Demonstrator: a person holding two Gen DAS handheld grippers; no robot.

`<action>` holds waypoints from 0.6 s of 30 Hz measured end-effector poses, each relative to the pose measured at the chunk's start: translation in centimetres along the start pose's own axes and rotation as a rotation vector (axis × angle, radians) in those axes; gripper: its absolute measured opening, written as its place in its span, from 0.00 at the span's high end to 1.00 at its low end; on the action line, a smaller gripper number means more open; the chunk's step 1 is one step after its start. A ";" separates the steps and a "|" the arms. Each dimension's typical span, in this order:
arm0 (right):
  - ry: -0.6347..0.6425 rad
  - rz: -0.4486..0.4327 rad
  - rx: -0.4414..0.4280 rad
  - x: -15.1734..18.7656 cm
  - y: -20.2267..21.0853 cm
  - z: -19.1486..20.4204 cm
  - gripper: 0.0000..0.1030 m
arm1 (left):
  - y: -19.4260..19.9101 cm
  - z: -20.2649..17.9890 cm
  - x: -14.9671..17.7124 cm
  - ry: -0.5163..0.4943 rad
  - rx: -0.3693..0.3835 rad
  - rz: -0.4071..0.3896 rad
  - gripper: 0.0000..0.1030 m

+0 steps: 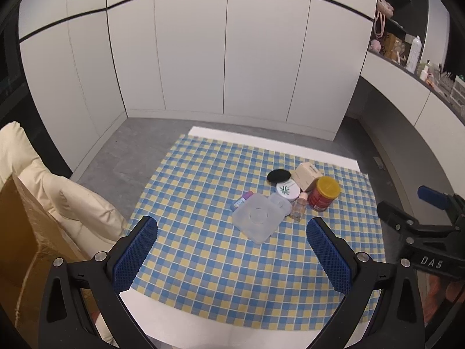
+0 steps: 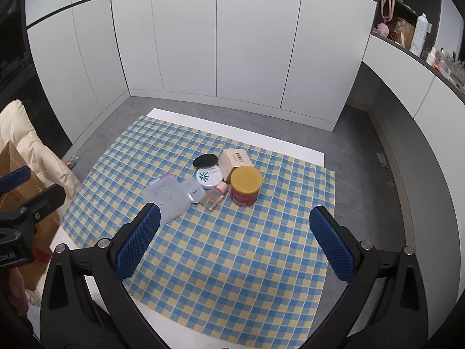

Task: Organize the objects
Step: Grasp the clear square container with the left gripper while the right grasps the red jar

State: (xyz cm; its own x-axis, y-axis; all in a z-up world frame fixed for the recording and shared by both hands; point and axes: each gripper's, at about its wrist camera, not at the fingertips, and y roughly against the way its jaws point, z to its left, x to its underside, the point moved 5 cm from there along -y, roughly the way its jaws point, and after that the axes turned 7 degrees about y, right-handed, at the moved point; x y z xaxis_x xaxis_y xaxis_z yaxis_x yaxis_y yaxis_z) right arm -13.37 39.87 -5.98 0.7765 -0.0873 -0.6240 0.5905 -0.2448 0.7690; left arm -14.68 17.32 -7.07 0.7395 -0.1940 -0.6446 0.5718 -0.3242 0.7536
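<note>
A cluster of small items sits on the blue and yellow checked cloth [image 1: 203, 261] [image 2: 232, 261]. It holds a clear plastic box [image 1: 257, 218] [image 2: 167, 199], a red jar with a yellow lid [image 1: 324, 193] [image 2: 246, 186], a small clear bottle with a pink cap [image 1: 299, 206] [image 2: 214, 194], a white round compact [image 1: 287, 190] [image 2: 209, 177], a black round pad [image 1: 278, 176] [image 2: 205, 160], a beige carton [image 1: 306, 175] [image 2: 234, 160] and a purple tube [image 1: 241, 200] [image 2: 161, 179]. My left gripper [image 1: 231, 229] and right gripper [image 2: 234, 219] both hover open, short of the cluster, holding nothing.
A cream cushion [image 1: 37, 186] [image 2: 37, 157] and a brown cardboard box [image 1: 20, 232] [image 2: 17, 163] stand at the table's left. White cupboard doors [image 1: 226, 58] line the back. Shelves with bottles and bags [image 1: 407, 49] [image 2: 412, 29] run along the right. The grey floor [image 1: 122, 151] surrounds the table.
</note>
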 end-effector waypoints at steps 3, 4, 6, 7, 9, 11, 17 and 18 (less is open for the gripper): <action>-0.030 0.041 -0.013 0.9 -1.7 -1.1 0.00 | -2.1 0.0 0.8 0.004 0.007 0.057 0.01; -0.040 0.056 -0.019 1.2 -2.4 -1.5 0.00 | -2.8 0.0 0.9 0.007 0.010 0.070 0.01; -0.040 0.064 -0.010 1.6 -3.5 -2.1 0.00 | -4.1 -0.2 1.3 0.007 0.012 0.091 0.01; -0.035 0.072 -0.006 1.7 -4.1 -2.2 0.00 | -4.7 -0.4 1.4 0.002 0.012 0.099 0.01; -0.023 0.081 -0.013 1.9 -5.3 -2.4 0.00 | -6.0 -0.9 1.5 -0.017 0.016 0.109 0.01; 0.006 0.081 -0.019 1.9 -6.3 -2.4 0.00 | -7.3 -1.3 1.7 -0.036 0.007 0.107 0.01; 0.031 0.121 -0.027 2.8 -9.9 -2.9 0.00 | -10.3 -1.8 2.5 -0.066 0.014 0.134 0.01; 0.027 0.128 -0.030 2.9 -10.5 -3.1 0.00 | -11.1 -1.8 2.7 -0.067 0.013 0.149 0.01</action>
State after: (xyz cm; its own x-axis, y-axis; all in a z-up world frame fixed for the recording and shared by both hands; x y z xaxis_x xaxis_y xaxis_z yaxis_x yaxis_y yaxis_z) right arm -16.64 45.14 -15.43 0.8514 -0.0893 -0.5169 0.4923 -0.2041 0.8461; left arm -18.40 22.05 -16.92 0.7902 -0.3025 -0.5331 0.4524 -0.2989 0.8402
